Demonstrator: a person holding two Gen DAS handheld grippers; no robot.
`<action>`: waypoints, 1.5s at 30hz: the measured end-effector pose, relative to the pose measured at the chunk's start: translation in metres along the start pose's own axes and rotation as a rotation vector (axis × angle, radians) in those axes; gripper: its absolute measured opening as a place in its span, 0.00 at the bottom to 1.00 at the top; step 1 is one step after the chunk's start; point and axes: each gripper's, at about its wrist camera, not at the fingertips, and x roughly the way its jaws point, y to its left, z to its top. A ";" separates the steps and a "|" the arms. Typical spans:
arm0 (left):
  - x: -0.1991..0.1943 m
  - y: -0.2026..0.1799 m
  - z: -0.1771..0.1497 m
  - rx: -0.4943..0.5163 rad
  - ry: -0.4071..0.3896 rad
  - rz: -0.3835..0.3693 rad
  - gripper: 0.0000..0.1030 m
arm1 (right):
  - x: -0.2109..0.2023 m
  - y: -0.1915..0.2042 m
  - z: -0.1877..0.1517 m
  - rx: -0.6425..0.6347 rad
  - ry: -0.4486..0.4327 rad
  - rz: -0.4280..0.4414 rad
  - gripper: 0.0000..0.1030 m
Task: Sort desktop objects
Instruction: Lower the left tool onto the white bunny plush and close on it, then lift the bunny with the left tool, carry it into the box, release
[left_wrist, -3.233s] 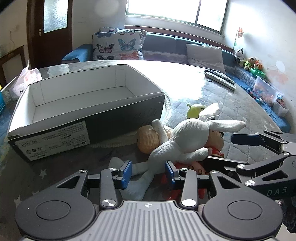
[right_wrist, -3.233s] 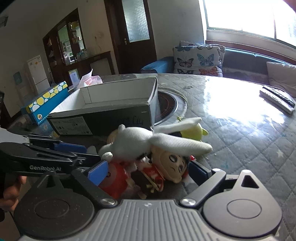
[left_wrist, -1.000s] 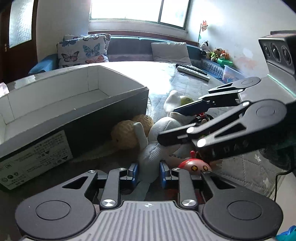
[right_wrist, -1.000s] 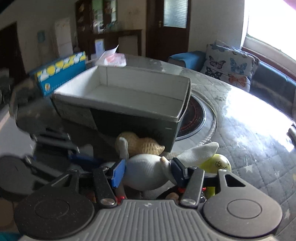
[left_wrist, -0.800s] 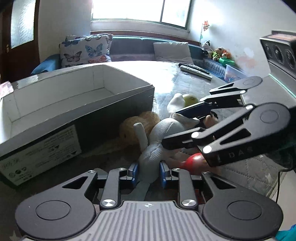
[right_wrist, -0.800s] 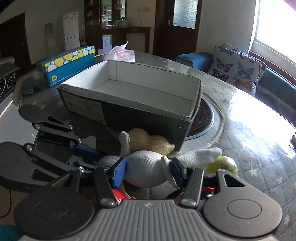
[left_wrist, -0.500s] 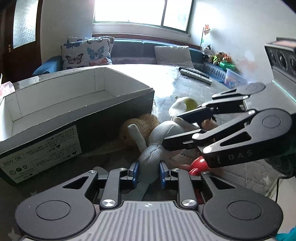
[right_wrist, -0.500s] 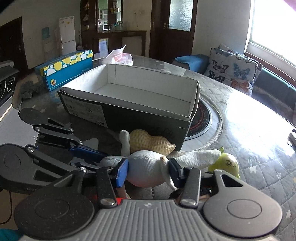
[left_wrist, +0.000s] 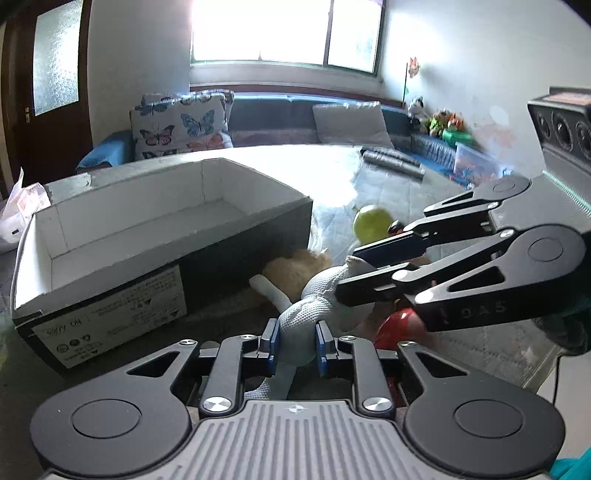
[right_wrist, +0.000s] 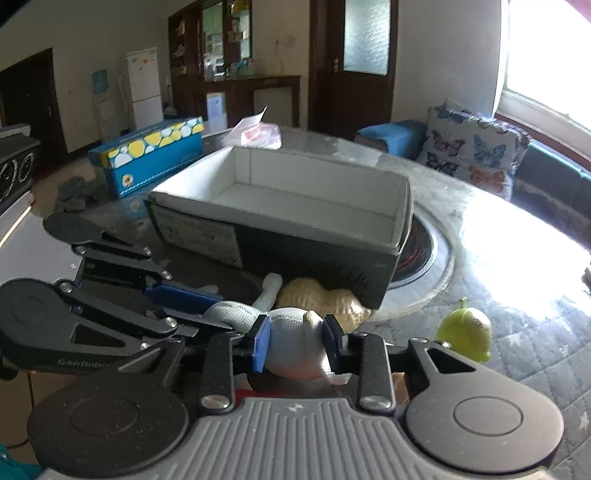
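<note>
A white plush rabbit (left_wrist: 308, 308) (right_wrist: 295, 339) is held off the table by both grippers. My left gripper (left_wrist: 295, 345) is shut on its lower body; my right gripper (right_wrist: 297, 343) is shut on its upper body and enters the left wrist view from the right. An empty shoebox (left_wrist: 122, 236) (right_wrist: 306, 206) with white inner walls lies just behind. A peanut plush (left_wrist: 295, 267) (right_wrist: 321, 297) rests against the box's near corner. A green alien toy (left_wrist: 371, 225) (right_wrist: 467, 330) stands on the table. A red toy (left_wrist: 399, 325) lies under the right gripper, mostly hidden.
The round table has a grey quilted cover (right_wrist: 524, 343) and a recessed round burner (right_wrist: 421, 254). A blue spotted tissue box (right_wrist: 151, 155) and a plastic bag (right_wrist: 258, 133) stand behind the shoebox. Remote controls (left_wrist: 391, 162) lie at the far side.
Both grippers have closed on the rabbit and lifted it off the toy pile, stretching it between them. Both views have risen, and the rabbit's ear no longer covers the green toy.
</note>
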 end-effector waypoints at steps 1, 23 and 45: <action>0.001 0.001 0.000 0.002 0.006 0.002 0.23 | 0.001 -0.001 -0.001 0.001 0.005 0.009 0.31; -0.003 0.004 -0.005 0.034 -0.005 -0.024 0.24 | 0.009 0.008 -0.012 -0.089 0.028 -0.009 0.38; -0.048 0.036 0.075 0.081 -0.240 0.113 0.14 | -0.006 0.021 0.085 -0.138 -0.233 -0.019 0.29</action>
